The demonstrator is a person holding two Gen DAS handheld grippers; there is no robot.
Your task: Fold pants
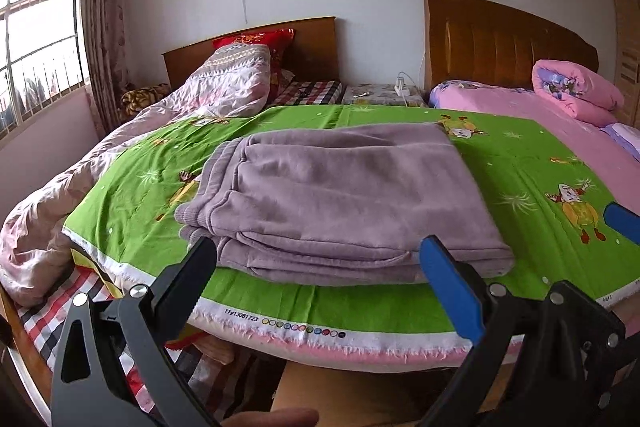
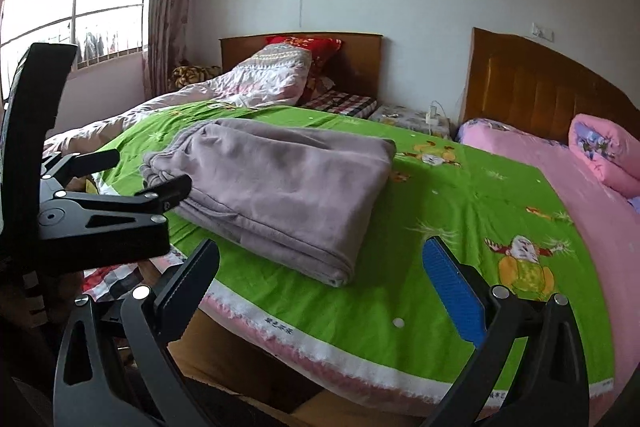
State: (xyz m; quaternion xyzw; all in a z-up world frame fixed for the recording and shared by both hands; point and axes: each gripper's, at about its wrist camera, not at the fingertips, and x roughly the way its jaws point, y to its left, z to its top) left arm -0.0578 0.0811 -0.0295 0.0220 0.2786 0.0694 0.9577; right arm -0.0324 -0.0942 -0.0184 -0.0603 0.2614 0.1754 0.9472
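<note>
The soft mauve fleece pants (image 1: 344, 203) lie folded in a compact stack on the green cartoon-print sheet (image 1: 520, 179), seemingly finished, with both the left gripper (image 1: 320, 267) and right gripper (image 2: 320, 267) spread wide, holding nothing.

Mid-frame, the bed (image 1: 132, 291) carries a green cartoon sheet (image 1: 520, 187); folded mauve pants (image 1: 340, 199) lie at its center, pink quilt (image 1: 40, 227) lower left.

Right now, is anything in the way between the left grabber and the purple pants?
Nothing visible is. The left gripper is open right at the near edge of the folded pants, which lie on the green sheet. Only bare sheet shows between them.
</note>
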